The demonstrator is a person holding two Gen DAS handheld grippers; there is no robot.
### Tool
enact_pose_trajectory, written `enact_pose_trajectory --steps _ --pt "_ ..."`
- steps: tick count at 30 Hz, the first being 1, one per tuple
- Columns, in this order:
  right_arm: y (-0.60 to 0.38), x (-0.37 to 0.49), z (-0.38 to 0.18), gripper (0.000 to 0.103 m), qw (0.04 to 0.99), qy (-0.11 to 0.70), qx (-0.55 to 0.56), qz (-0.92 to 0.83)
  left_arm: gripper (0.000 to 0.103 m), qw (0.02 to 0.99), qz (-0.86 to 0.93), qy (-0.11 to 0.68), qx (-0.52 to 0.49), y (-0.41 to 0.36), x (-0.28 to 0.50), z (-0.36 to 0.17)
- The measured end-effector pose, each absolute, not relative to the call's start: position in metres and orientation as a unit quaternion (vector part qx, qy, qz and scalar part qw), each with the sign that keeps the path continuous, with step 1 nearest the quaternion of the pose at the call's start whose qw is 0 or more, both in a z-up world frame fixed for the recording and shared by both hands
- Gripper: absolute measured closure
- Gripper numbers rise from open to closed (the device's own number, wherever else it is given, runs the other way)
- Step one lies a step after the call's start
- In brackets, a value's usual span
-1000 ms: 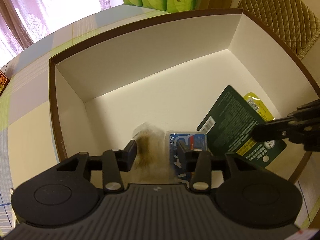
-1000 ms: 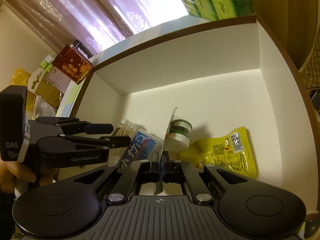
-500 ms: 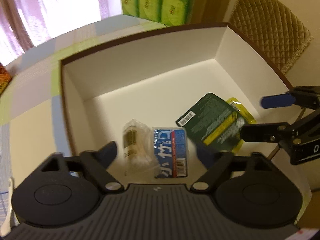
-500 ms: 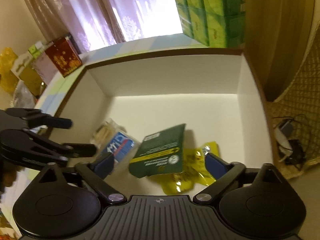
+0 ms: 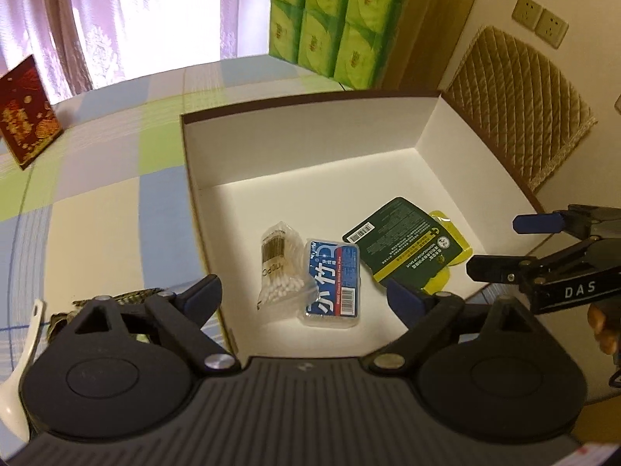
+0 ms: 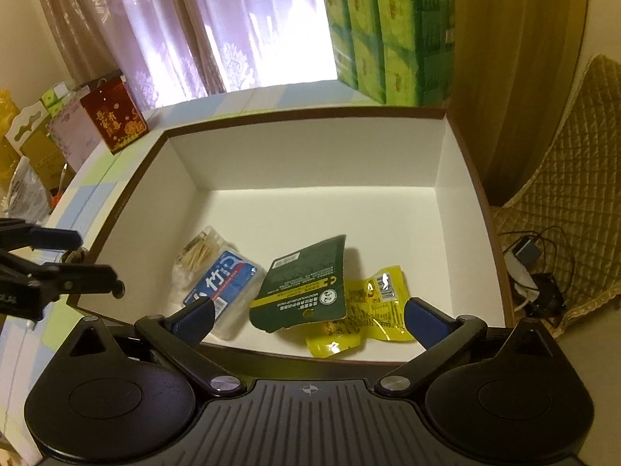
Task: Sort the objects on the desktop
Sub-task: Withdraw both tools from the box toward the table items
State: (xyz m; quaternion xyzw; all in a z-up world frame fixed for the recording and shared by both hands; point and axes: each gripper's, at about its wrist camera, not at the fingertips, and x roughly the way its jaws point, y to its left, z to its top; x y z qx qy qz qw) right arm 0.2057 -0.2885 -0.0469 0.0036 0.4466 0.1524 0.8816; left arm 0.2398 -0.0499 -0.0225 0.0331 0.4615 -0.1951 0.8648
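Observation:
A white box with a brown rim (image 5: 310, 143) (image 6: 310, 159) holds a clear bag of cotton swabs (image 5: 277, 264) (image 6: 194, 256). Beside the bag lies a blue plastic case (image 5: 332, 275) (image 6: 225, 279). A dark green card (image 5: 403, 244) (image 6: 306, 283) lies over a yellow packet (image 5: 450, 225) (image 6: 372, 303). My left gripper (image 5: 302, 295) (image 6: 97, 260) hovers above the box's near left side. Its jaws are opening, with nothing between them. My right gripper (image 6: 310, 316) (image 5: 496, 244) stands wide open and empty above the near right rim.
Green tissue packs (image 5: 333, 19) (image 6: 388, 31) stand behind the box and a red carton (image 5: 25, 112) (image 6: 114, 116) at the far left. A white spoon (image 5: 19, 369) lies by my left gripper. A quilted chair (image 5: 516, 97) and cables (image 6: 531, 272) are to the right.
Both grippers opened and drew back up out of the box. The left let go of the swab bag and blue case. The right released the green card, which fell flat over the yellow packet.

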Motion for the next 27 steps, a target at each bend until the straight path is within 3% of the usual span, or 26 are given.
enact_pose_trajectory --steps 13,27 --pt "-0.252 0.152 -0.038 0.002 0.89 0.427 -0.01 0.16 0.012 0.873 -0.19 0.45 0.007 -0.013 0.181 -0.007" --pt "-0.193 0.12 -0.062 0.002 0.861 0.462 -0.005 0.21 0.012 0.872 -0.126 0.473 -0.01 0.059 0.131 -0.023"
